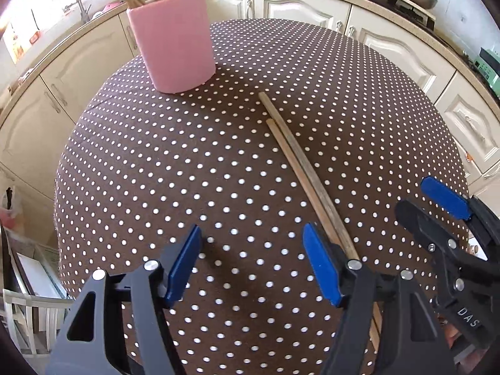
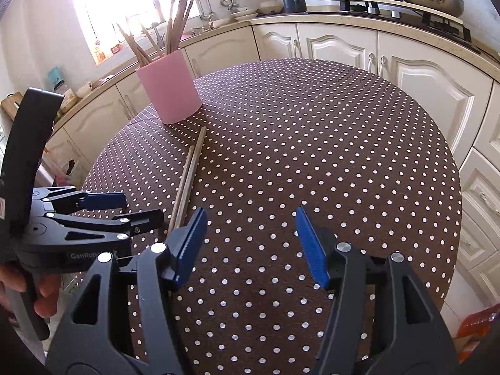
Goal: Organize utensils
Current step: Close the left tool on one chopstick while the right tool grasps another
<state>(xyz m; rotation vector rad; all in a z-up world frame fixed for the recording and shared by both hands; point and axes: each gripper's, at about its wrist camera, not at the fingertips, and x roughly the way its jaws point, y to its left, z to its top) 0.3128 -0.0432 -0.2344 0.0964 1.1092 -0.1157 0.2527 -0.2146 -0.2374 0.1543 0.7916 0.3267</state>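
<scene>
A round table (image 1: pixel 156 162) under a brown, white-dotted cloth stands before cream kitchen cabinets (image 2: pixel 340 47). A pink holder (image 1: pixel 173 40) filled with upright chopsticks sits near the cloth's 11 o'clock edge; two loose chopsticks (image 1: pixel 300 162) lie side by side, touching, running from the holder toward 5 o'clock. The left gripper (image 1: pixel 251 262) and right gripper (image 2: pixel 251 243) hover with jaws apart, holding nothing.

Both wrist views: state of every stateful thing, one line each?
Pink cylindrical holder: upright on the dotted tablecloth, holding several wooden chopsticks.
Two loose wooden chopsticks: lying flat side by side, ends uneven, apart from the holder.
Left gripper: open, nothing between the pads.
Right gripper: open, empty.
White cabinet doors: closed.
</scene>
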